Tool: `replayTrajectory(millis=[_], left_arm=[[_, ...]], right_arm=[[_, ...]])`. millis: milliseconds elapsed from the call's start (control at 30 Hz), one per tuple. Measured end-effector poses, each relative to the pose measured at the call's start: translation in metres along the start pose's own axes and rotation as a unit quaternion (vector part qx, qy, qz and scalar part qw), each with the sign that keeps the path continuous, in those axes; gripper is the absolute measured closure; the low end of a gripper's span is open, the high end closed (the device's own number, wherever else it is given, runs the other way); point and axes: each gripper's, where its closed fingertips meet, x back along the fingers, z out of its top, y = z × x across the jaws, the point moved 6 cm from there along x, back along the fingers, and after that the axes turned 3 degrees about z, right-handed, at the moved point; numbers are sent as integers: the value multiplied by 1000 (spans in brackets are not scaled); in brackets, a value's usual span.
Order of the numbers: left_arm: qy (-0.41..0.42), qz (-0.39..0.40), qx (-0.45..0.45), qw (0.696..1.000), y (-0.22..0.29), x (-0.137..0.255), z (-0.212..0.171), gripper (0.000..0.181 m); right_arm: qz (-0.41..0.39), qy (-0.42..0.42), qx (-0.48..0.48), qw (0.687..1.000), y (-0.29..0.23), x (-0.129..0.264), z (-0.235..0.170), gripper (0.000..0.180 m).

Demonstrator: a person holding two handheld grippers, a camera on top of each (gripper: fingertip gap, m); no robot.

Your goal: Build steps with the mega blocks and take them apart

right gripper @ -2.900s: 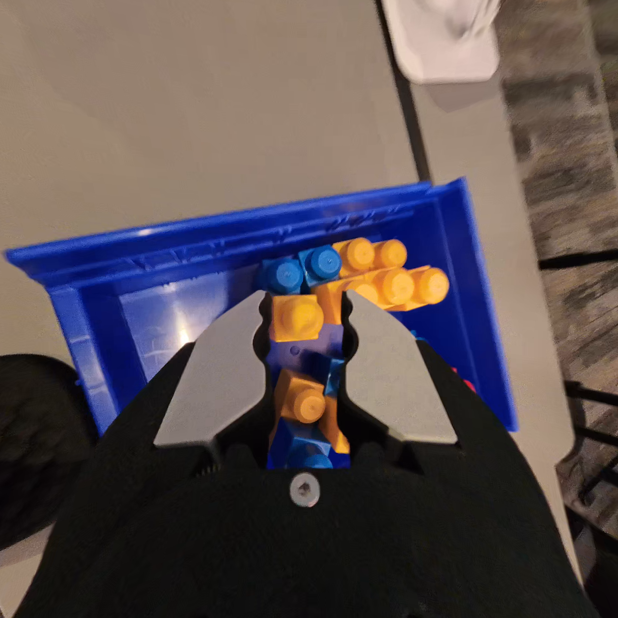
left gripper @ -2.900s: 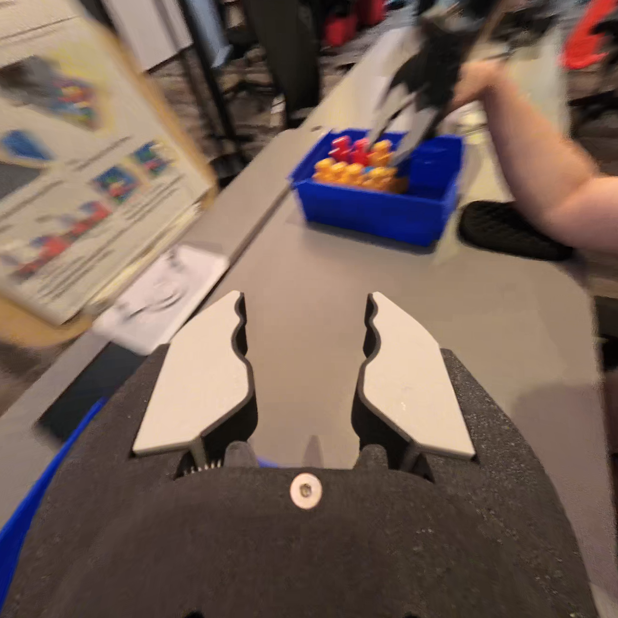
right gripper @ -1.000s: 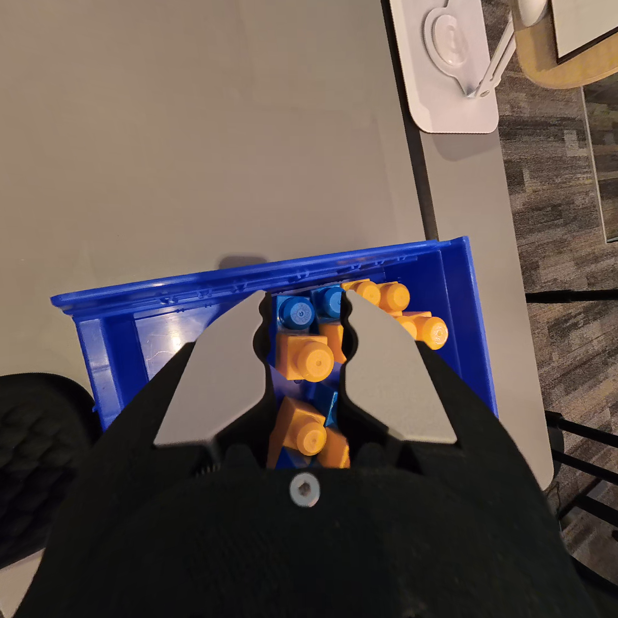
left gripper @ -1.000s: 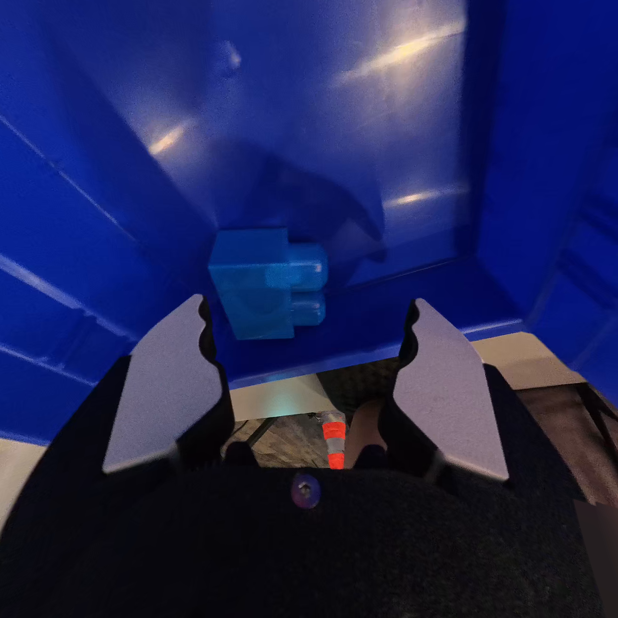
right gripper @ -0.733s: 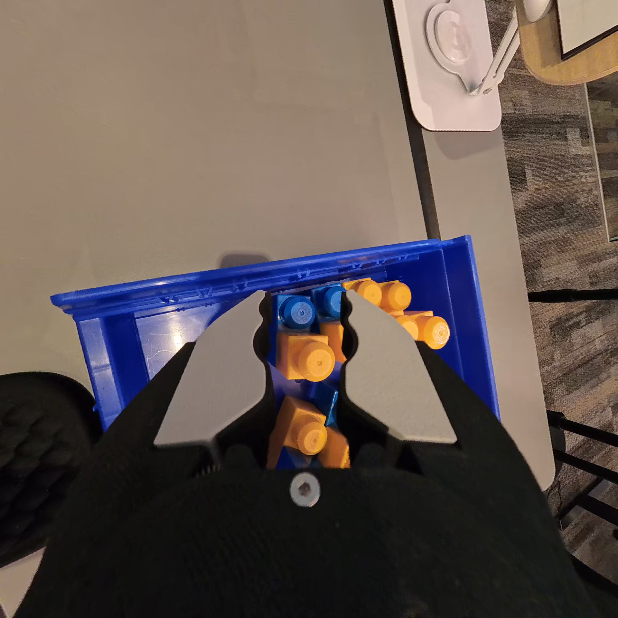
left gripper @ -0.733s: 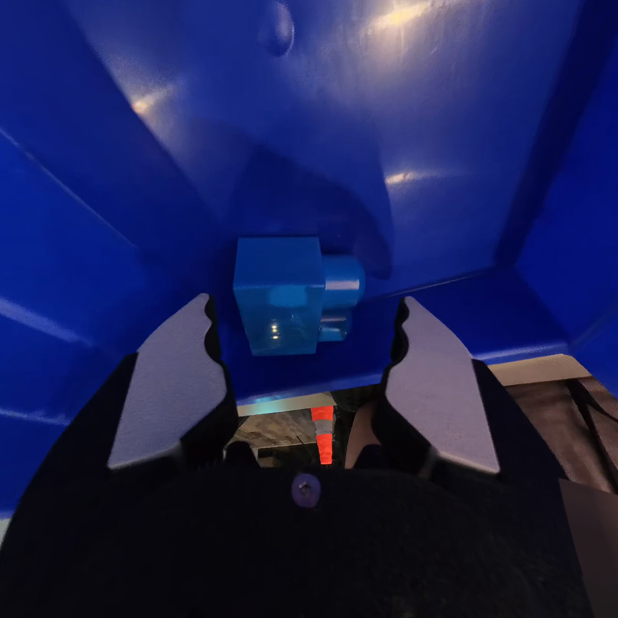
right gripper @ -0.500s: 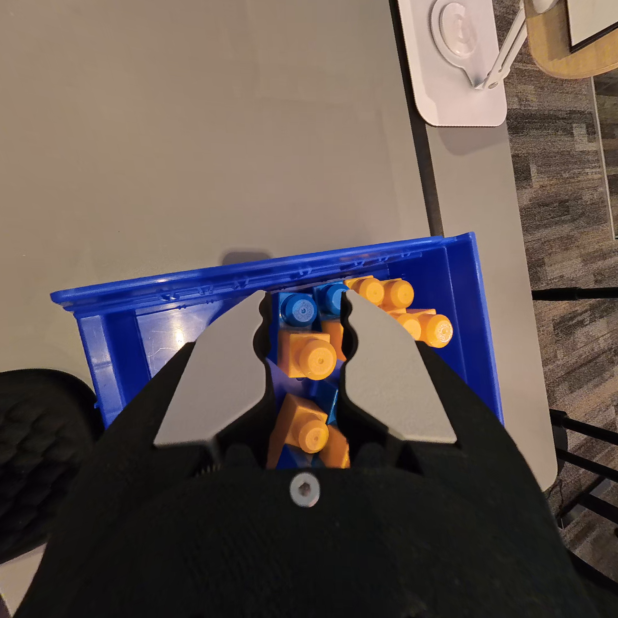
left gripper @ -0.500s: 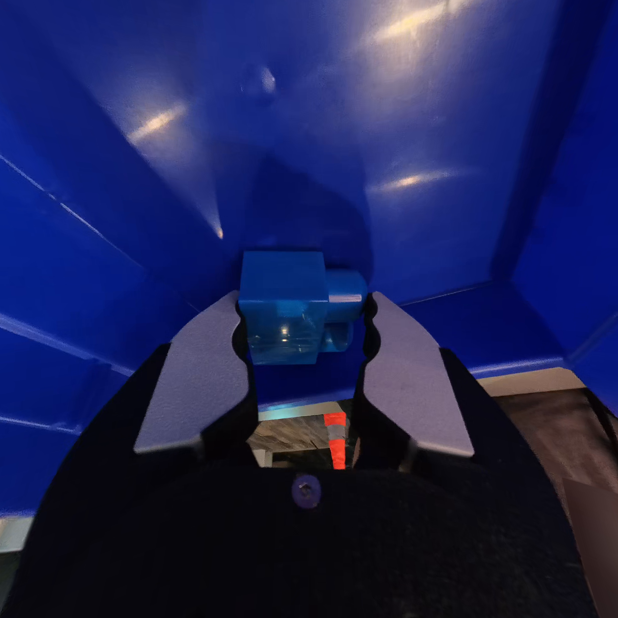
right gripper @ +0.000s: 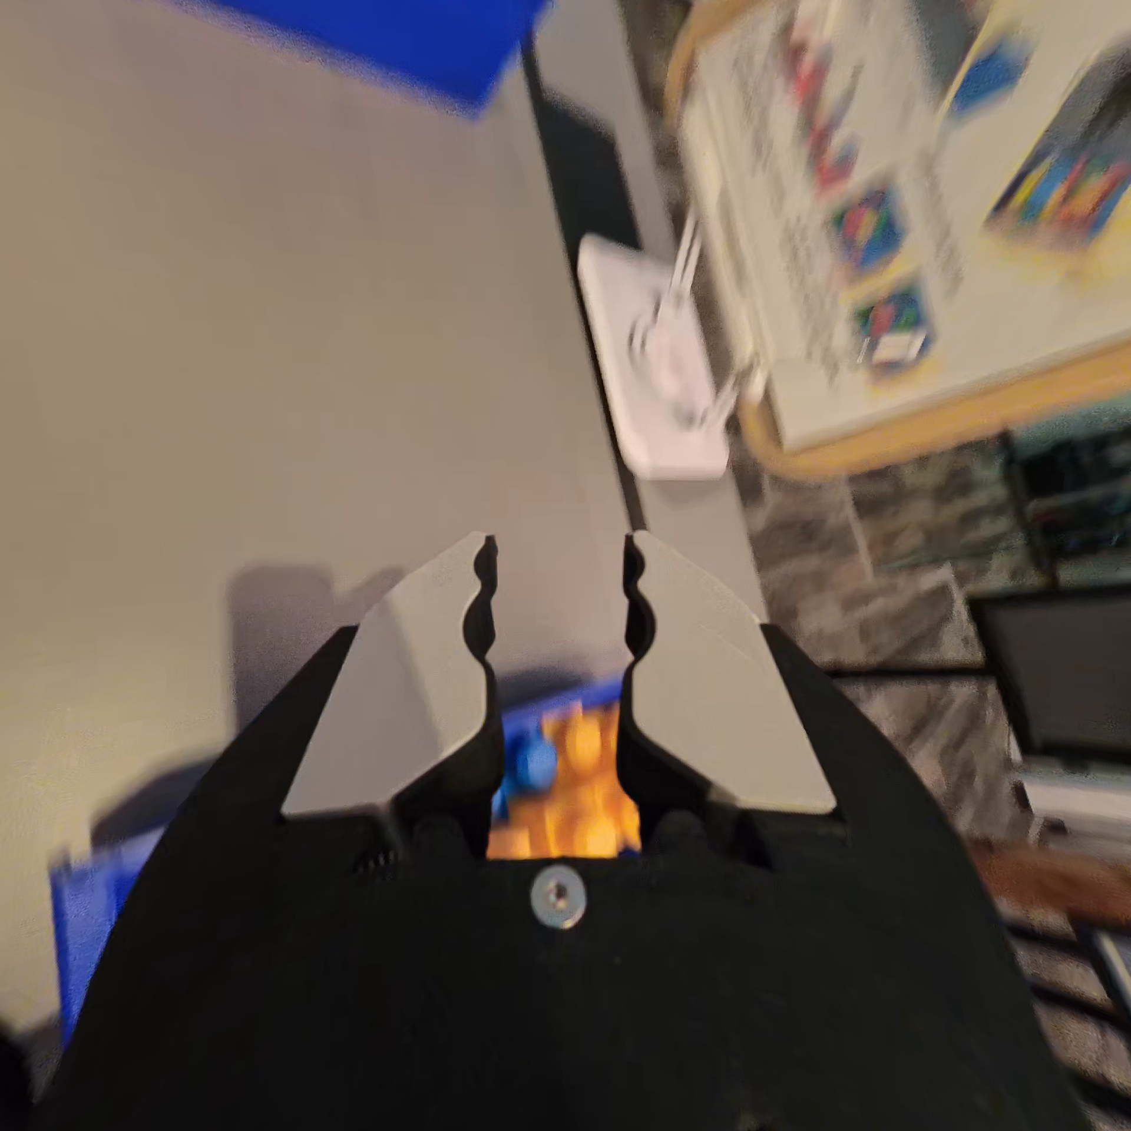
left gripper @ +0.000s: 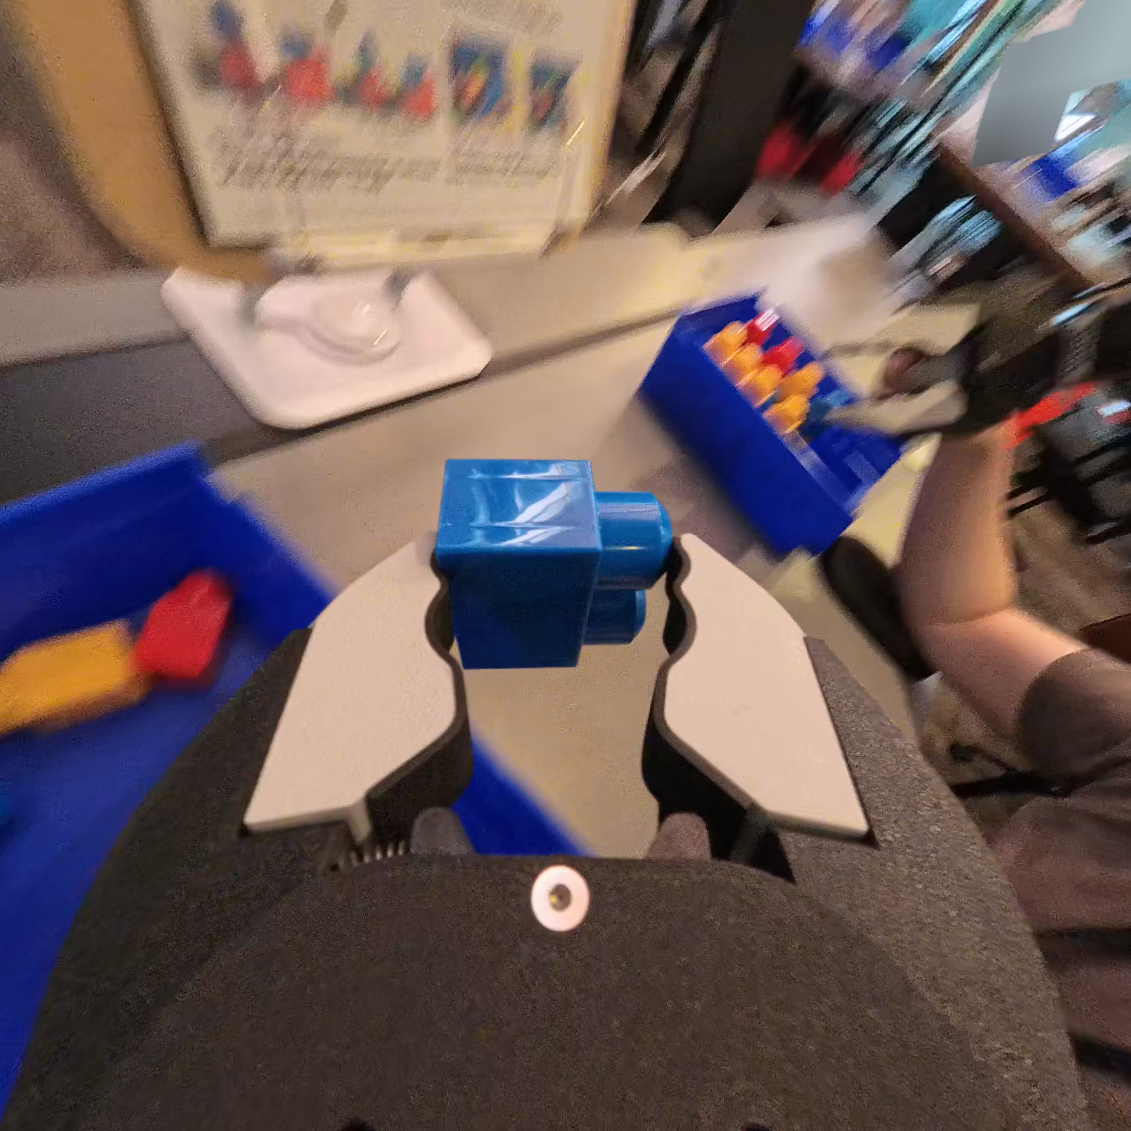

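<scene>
Left gripper [left gripper: 554, 554], frame centre, clamped across the flat base and stud tip of a light, rigid, glossy blue plastic two-stud block [left gripper: 520, 563], likely slippery, best held by flat walls; right gripper [right gripper: 556, 554] parted and empty above the blue plastic bin [right gripper: 79, 899] of orange blocks [right gripper: 575, 789]

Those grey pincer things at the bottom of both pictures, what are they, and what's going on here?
They are two hand-held grippers; no robot arm, a person carries one in each hand. Each has a camera looking along its two fingers, so each picture is one gripper's own view.

In the left wrist view, the left gripper is shut on a blue block, held above a grey table. A blue bin of orange and red blocks sits farther off, another blue bin nearer on the left.

In the right wrist view, the right gripper holds nothing, its jaws apart. The pictures are blurred.
</scene>
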Motion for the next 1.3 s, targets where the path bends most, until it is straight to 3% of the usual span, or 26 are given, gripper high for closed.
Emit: replayTrajectory(millis=[100, 200, 367, 567, 667, 800, 867, 967, 1100, 1200, 1300], left_arm=[[80, -82, 17, 993, 37, -38, 10, 113], [127, -159, 48, 978, 74, -76, 5, 114], [119, -185, 70, 973, 107, -117, -18, 114], [140, -237, 127, 953, 123, -135, -33, 114], [162, -244, 135, 946, 126, -134, -34, 113], [155, -234, 61, 958, 126, -125, -25, 120], [167, -200, 3, 965, 118, -110, -12, 123], [202, -68, -120, 970, 88, -74, 11, 129], [205, 156, -254, 932, 30, -20, 20, 135], [150, 206, -319, 913, -13, 1, 5, 150], [16, 229, -276, 933, -64, -5, -21, 127]], right_arm=[[1, 152, -83, 985, -20, -26, 68, 137], [-14, 205, -160, 965, -44, -55, 95, 128], [-85, 228, -196, 950, -58, -78, 93, 124], [-123, 242, -175, 947, -66, -82, 92, 117], [-124, 222, -157, 954, -66, -84, 88, 139], [-87, 225, -178, 954, -58, -78, 85, 141], [-49, 232, -221, 946, -52, -76, 80, 142], [18, 211, -285, 935, -46, -86, 64, 142], [152, 132, -371, 907, -62, -123, 36, 142], [189, 79, -379, 902, -77, -144, 21, 142], [183, 28, -338, 923, -88, -154, 14, 142]])
